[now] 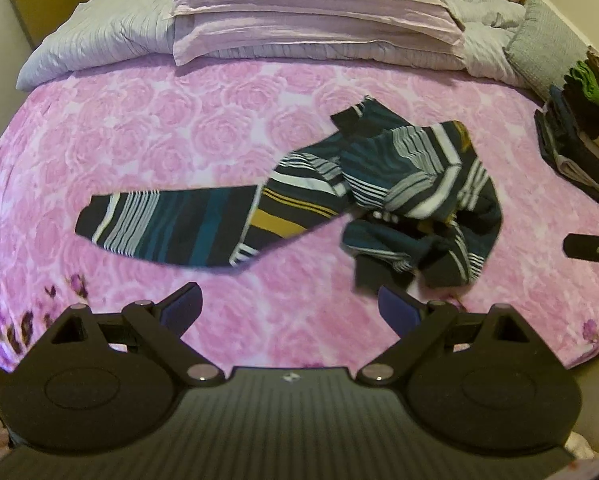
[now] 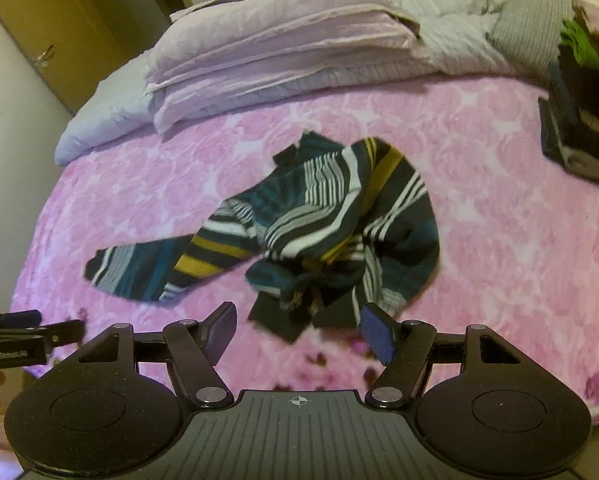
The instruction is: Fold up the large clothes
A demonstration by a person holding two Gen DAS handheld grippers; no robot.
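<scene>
Crumpled striped sweater (image 1: 379,196) lies mid-bed, bare pink bedspread (image 1: 159,120) all around.

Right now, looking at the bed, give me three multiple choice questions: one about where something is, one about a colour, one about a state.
1. Where is the stack of folded clothes?
A. at the bed's right edge
B. on the pillows
C. on the floor

2. What colour is the bedspread?
A. green
B. pink
C. white

3. What state is the striped sweater in?
A. neatly folded
B. hung up
C. crumpled, one sleeve stretched out

Answers:
1. A: the stack sits by the right edge in both views.
2. B: a pink rose pattern covers it.
3. C: its body is bunched, with a sleeve lying flat to the left; the left tool and the right tool are both open and hold nothing.
</scene>
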